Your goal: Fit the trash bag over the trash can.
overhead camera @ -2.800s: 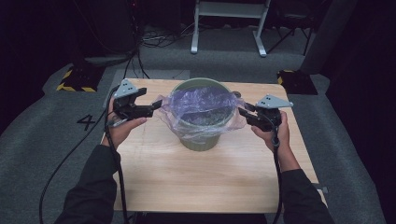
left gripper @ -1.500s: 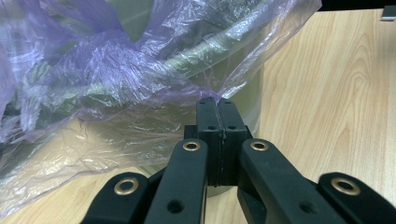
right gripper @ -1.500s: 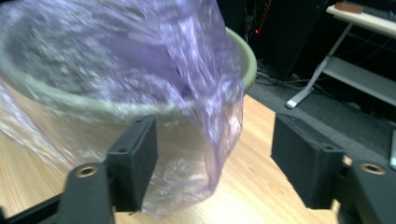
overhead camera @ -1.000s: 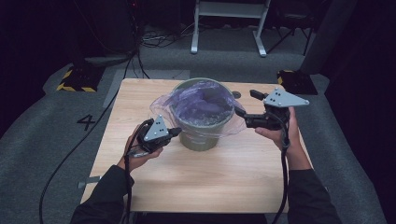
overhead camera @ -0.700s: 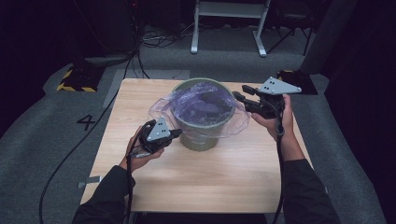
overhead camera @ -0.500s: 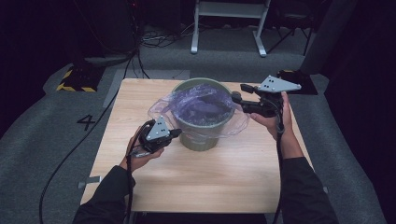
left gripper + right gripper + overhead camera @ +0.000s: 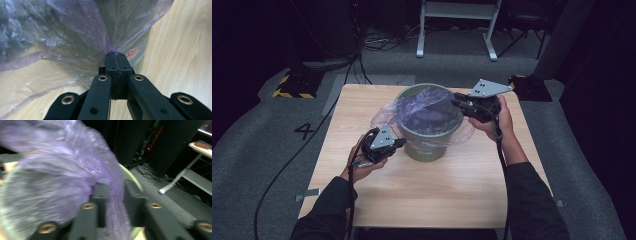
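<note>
Pale wood tabletop (image 7: 422, 195) fills the foreground of the high view, with grey carpet and dark equipment beyond it.

Nearest the person, the left gripper (image 7: 398, 144) sits low against the near-left wall of the green bucket (image 7: 432, 147). Its jaws are fully closed, pinching a gathered fold of the purple plastic bag (image 7: 82, 37); the film fans out ahead of and above the jaw tips, drawn taut to the pinch point.

Farther out, the right gripper (image 7: 456, 101) is at the bucket's far-right rim. Its jaws have just been closing, with a twisted band of the bag (image 7: 113, 187) running between them. A gap is visible on either side of the band, so the pads are judged not yet clamped on it.

The bucket stands upright, mouth up, long axis vertical. The bag lines it and spills over the rim, with loose film trailing toward the left gripper and onto the table.

Hazards:
- Opposing pulls from the two grippers could tear the thin film at the left pinch point.
- An incomplete right-hand closure could let the band slip free.
- A low sideways pull at the left gripper could tip or slide the bucket.
</note>
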The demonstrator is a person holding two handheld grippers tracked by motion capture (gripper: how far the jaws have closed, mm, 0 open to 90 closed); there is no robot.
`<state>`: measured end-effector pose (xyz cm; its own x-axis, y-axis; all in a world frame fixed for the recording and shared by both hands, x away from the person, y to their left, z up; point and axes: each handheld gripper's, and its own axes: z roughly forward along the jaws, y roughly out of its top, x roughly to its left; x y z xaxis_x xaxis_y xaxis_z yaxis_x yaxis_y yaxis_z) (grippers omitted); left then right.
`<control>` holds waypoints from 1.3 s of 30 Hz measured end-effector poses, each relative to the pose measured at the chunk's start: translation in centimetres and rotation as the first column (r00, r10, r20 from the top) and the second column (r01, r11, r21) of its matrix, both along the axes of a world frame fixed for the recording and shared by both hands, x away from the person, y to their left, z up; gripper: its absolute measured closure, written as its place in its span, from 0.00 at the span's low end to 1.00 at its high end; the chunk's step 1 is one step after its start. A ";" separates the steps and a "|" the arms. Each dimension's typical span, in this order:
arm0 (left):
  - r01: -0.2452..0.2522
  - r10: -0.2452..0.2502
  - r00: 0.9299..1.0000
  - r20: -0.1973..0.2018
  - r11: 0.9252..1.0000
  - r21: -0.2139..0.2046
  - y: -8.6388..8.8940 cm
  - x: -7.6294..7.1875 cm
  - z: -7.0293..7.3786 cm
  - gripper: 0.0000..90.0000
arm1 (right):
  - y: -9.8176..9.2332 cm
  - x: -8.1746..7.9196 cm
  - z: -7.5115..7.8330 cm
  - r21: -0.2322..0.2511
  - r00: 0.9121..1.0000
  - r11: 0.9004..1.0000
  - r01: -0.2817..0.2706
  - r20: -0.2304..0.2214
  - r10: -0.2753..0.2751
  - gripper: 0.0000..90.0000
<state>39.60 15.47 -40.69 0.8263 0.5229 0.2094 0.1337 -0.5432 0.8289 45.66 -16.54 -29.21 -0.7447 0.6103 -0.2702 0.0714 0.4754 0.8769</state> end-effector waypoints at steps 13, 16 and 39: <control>0.006 -0.005 0.998 -0.058 1.000 0.024 0.1 1.0 -1.3 1.00 | -0.3 5.9 -1.9 -0.059 0.974 0.978 0.200 -0.097 -0.205 0.99; 0.010 -0.008 0.997 -0.072 0.999 0.035 -0.2 1.2 -1.8 1.00 | -1.1 6.6 -2.8 -0.051 0.963 0.972 0.231 -0.128 -0.236 0.98; 0.001 0.005 0.999 0.043 0.992 -0.127 3.2 -4.5 1.3 0.26 | -2.7 7.9 -5.3 0.007 0.943 0.959 0.283 -0.186 -0.277 0.97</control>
<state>35.06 18.63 -39.38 0.8167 0.5491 0.1772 0.0969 -0.4333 0.8960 53.54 -19.22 -34.52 -0.5767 0.8077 -0.1226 0.3571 0.3842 0.8514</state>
